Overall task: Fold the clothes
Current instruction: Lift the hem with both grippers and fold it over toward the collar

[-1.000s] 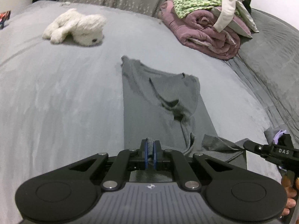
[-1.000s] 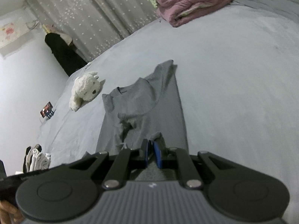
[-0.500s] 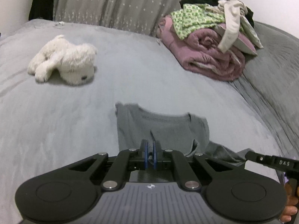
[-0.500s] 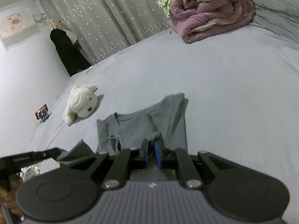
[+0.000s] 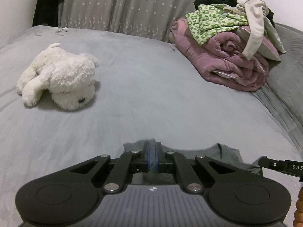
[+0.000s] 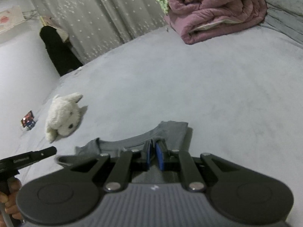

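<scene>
A grey T-shirt [image 5: 223, 154] lies on the grey bed, only its far neck and shoulder edge showing past the grippers. My left gripper [image 5: 151, 152] is shut on a fold of the grey T-shirt near its left shoulder. In the right wrist view the same shirt [image 6: 168, 132] shows its collar edge, and my right gripper [image 6: 155, 154] is shut on a bunch of its cloth near the right shoulder. Most of the shirt is hidden under both gripper bodies. The other gripper's black tip [image 5: 280, 165] pokes in at the right edge of the left wrist view.
A white plush dog [image 5: 60, 79] lies to the far left on the bed [image 5: 151, 98]. A rolled pink quilt [image 5: 227, 64] with a heap of clothes [image 5: 227, 19] on it sits at the back right. A curtain [image 5: 123, 5] hangs behind; a small phone [image 6: 28, 121] lies at the left.
Both grippers moved forward toward the shirt's collar with the cloth still pinched. Far less of the shirt shows ahead of them now, and the plush dog and quilt look nearer.
</scene>
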Available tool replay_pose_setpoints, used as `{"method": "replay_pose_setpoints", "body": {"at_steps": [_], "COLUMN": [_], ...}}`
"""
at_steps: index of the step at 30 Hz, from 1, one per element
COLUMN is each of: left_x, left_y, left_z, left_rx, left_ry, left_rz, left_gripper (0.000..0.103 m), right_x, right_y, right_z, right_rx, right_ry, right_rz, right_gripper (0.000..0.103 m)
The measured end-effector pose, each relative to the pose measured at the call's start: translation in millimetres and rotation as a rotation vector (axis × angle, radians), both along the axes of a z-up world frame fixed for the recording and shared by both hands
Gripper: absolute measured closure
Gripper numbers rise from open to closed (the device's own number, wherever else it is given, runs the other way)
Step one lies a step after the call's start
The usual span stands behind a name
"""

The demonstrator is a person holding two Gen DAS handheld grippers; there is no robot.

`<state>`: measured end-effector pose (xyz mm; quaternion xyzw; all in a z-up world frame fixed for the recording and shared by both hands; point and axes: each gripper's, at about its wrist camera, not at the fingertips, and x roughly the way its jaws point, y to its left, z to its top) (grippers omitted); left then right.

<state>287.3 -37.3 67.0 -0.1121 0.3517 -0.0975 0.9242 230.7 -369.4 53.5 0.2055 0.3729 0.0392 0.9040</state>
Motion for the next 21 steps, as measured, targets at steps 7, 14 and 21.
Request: {"method": "replay_pose_setpoints", "body": {"at_steps": [7, 14, 21], "left_x": [14, -12, -18], "left_y": [14, 36, 32], "left_z": [-25, -46, -57], "left_rx": [-0.09, -0.111, -0.093], "left_ry": [0.051, 0.03, -0.006], "left_rz": [0.012, -0.027, -0.056], "left_gripper": [0.1, 0.096, 0.072], "right_x": [34, 10, 7], "right_y": [-3, -20, -15], "right_z": [-29, -39, -37], "right_rx": [-0.012, -0.002, -0.08], "right_ry": [0.041, -0.067, -0.13], "right_rz": [-0.048, 0.05, 0.135], "right_gripper": [0.098, 0.076, 0.066]}}
